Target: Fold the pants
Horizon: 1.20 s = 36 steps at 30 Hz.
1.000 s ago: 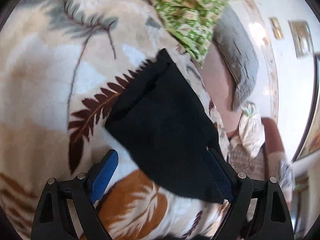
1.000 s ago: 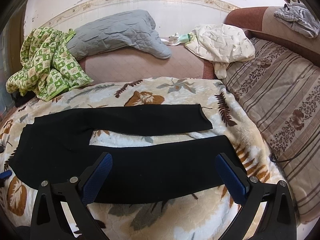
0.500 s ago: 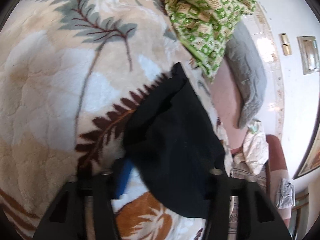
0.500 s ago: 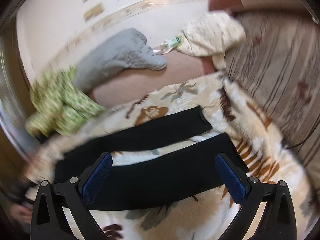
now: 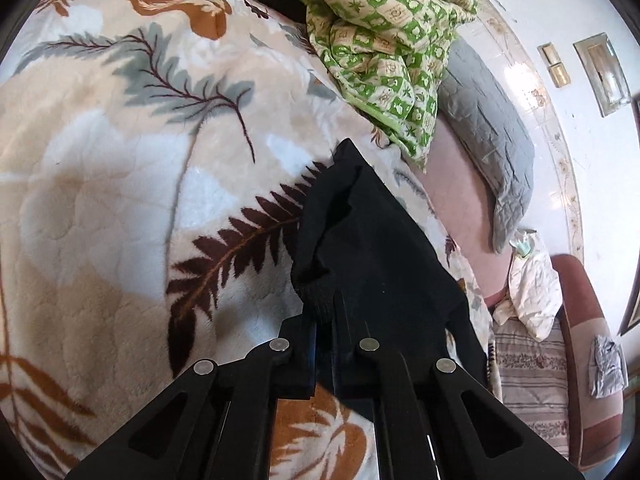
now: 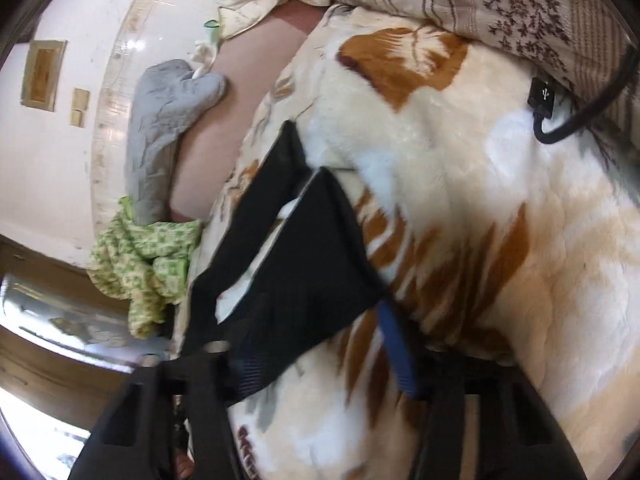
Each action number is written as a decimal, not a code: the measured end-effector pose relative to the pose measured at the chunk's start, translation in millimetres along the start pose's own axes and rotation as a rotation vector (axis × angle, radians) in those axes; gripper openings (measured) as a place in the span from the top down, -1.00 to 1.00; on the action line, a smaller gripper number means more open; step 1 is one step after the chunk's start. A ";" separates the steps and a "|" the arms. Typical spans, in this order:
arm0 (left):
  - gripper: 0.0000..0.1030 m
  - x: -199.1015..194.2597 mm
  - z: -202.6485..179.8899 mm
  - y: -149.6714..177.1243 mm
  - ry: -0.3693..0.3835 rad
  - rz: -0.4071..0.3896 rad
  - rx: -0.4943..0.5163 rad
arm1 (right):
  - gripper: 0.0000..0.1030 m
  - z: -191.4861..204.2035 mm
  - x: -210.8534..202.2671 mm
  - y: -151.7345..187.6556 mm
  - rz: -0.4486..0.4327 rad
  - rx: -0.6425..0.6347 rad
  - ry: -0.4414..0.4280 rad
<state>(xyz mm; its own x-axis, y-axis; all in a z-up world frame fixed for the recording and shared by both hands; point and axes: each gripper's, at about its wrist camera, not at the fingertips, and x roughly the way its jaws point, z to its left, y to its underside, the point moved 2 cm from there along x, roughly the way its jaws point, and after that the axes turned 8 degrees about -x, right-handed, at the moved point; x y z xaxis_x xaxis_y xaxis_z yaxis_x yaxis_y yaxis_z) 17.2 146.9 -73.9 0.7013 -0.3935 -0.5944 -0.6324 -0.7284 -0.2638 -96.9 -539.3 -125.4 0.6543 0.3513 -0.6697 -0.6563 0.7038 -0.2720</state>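
Black pants lie on a cream leaf-patterned blanket. In the left wrist view my left gripper is shut on the waist edge of the pants, which bunches up between its fingers. In the right wrist view the two pant legs stretch away toward the wall. My right gripper is open at the hem of the near leg, its blue-padded right finger beside the hem and its left finger under or against the cloth. The view is blurred.
A green patterned cloth and a grey quilted pillow lie behind the pants. A striped floral cushion and a black USB cable sit at the blanket's far side. A white wall is behind.
My left gripper has closed on the waist edge of the pants. My right gripper has swung down and turned toward the hem of the near leg, staying open.
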 end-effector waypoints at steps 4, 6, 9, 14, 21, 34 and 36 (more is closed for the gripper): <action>0.95 -7.7 5.3 4.8 -0.002 -0.002 -0.014 | 0.93 7.7 8.2 -4.2 0.024 -0.062 0.058; 0.95 -12.5 10.1 1.8 0.001 0.001 -0.037 | 0.93 12.4 -1.5 -0.5 0.021 -0.080 0.054; 0.95 -42.6 20.7 0.6 0.011 -0.016 -0.045 | 0.94 28.5 -20.6 15.7 0.080 -0.108 0.012; 0.95 -113.1 52.2 -9.2 0.002 -0.075 -0.052 | 0.94 49.0 -27.0 58.0 0.242 -0.156 -0.035; 0.64 -136.1 79.9 0.1 -0.119 -0.042 -0.038 | 0.62 75.3 -35.0 43.5 0.127 -0.303 0.274; -0.05 -186.2 21.3 -10.6 -0.166 -0.224 0.081 | 0.07 190.2 3.6 -11.1 0.000 -0.482 0.212; -0.08 -166.4 4.7 -6.7 -0.148 -0.190 0.122 | 0.07 199.6 15.7 -3.1 -0.037 -0.477 0.213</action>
<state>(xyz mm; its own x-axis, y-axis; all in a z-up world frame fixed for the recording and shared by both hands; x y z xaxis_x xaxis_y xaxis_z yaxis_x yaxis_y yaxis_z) -96.8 219.9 23.2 0.7612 -0.1629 -0.6277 -0.5350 -0.7048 -0.4659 -9.6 -412.7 2.9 0.6219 0.1633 -0.7659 -0.7648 0.3368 -0.5492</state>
